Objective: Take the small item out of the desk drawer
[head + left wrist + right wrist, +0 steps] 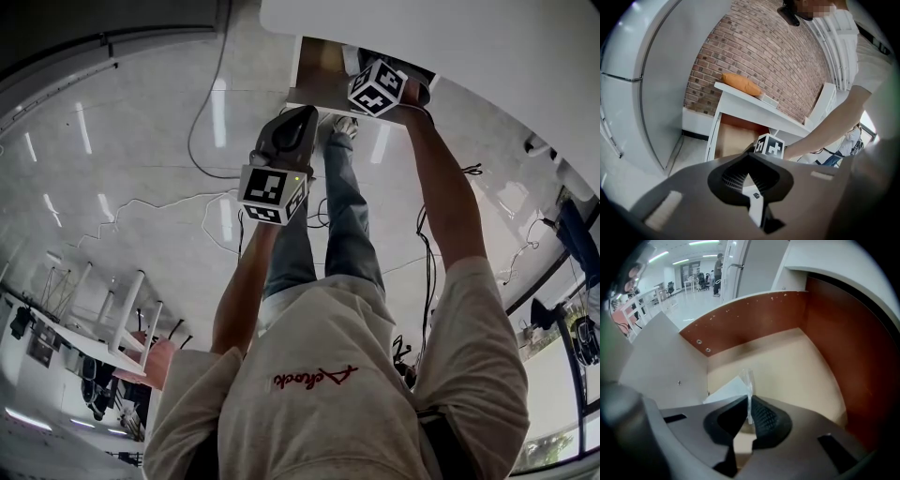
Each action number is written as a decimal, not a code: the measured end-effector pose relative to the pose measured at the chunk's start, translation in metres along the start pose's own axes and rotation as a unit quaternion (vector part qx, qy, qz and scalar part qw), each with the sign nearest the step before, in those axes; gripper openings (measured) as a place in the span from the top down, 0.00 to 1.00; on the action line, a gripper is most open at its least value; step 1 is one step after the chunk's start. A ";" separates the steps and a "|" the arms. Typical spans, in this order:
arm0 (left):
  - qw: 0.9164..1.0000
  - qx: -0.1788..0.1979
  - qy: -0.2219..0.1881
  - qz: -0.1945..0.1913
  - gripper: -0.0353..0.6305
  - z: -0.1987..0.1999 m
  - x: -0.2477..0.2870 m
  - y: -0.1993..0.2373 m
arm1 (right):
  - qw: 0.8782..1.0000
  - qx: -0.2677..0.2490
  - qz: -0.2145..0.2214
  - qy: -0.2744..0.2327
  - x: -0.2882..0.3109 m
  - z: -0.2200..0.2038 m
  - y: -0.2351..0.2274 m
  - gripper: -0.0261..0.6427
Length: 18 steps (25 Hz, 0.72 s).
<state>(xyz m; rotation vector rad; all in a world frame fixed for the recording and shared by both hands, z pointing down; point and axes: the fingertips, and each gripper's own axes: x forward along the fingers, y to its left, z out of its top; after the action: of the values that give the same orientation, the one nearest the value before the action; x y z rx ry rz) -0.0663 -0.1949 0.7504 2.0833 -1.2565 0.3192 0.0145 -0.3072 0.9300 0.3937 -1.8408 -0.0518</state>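
Seen from the head, the open drawer (314, 80) juts from under the white desk (487, 37). The right gripper (378, 86) points steeply down into it, and the left gripper (302, 117) hangs just outside its front. In the left gripper view, that gripper's jaws are pressed together with nothing between them. In the right gripper view, the jaws pinch the upright edge of a small clear packet (748, 379), inside the drawer over its pale bottom.

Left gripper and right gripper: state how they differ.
The left gripper is shut on nothing; the right gripper pinches a thin clear packet. The left gripper hangs outside the desk, while the right gripper reaches down into the open drawer. Both have dark ribbed jaws.
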 end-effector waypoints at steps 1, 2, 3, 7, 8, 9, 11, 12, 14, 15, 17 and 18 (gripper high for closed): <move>1.000 0.000 -0.001 0.000 0.94 0.000 0.000 -0.001 | 1.000 0.001 0.000 -0.003 -0.002 0.001 0.000 0.92; 1.000 0.000 -0.002 0.000 0.94 0.001 0.000 -0.002 | 1.000 0.002 -0.002 -0.006 -0.004 0.002 0.000 0.93; 1.000 0.000 -0.002 0.000 0.94 0.001 0.000 -0.003 | 1.000 0.002 -0.003 -0.008 -0.006 0.003 0.001 0.93; 1.000 0.001 -0.005 -0.002 0.94 0.002 -0.002 -0.008 | 1.000 0.000 -0.013 -0.016 -0.015 0.004 0.002 0.94; 1.000 0.001 -0.006 -0.002 0.94 0.003 -0.003 -0.009 | 1.000 0.001 -0.015 -0.018 -0.017 0.004 0.001 0.94; 1.000 0.002 -0.007 -0.002 0.94 0.004 -0.004 -0.010 | 1.000 0.002 -0.016 -0.019 -0.019 0.004 0.002 0.94; 1.000 0.003 -0.009 -0.001 0.94 0.004 -0.006 -0.012 | 1.000 0.004 -0.017 -0.021 -0.022 0.004 0.003 0.94; 1.000 0.003 -0.010 -0.001 0.94 0.004 -0.006 -0.012 | 1.000 0.004 -0.017 -0.021 -0.023 0.004 0.004 0.94; 1.000 0.003 -0.010 0.000 0.94 0.002 -0.007 -0.012 | 1.000 0.002 -0.019 -0.023 -0.024 0.005 0.005 0.94; 1.000 0.003 -0.010 0.000 0.94 0.002 -0.007 -0.012 | 1.000 -0.001 -0.020 -0.024 -0.025 0.006 0.005 0.94; 1.000 0.003 -0.010 -0.001 0.94 0.002 -0.008 -0.012 | 0.999 -0.005 -0.021 -0.027 -0.027 0.008 0.006 0.94; 1.000 0.003 -0.010 -0.001 0.94 0.002 -0.008 -0.012 | 0.999 -0.004 -0.022 -0.028 -0.028 0.008 0.007 0.94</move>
<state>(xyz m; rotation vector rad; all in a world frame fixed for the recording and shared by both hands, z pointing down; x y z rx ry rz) -0.0603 -0.1867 0.7393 2.0987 -1.2668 0.3021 0.0122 -0.2941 0.9031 0.4300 -1.8871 -0.1011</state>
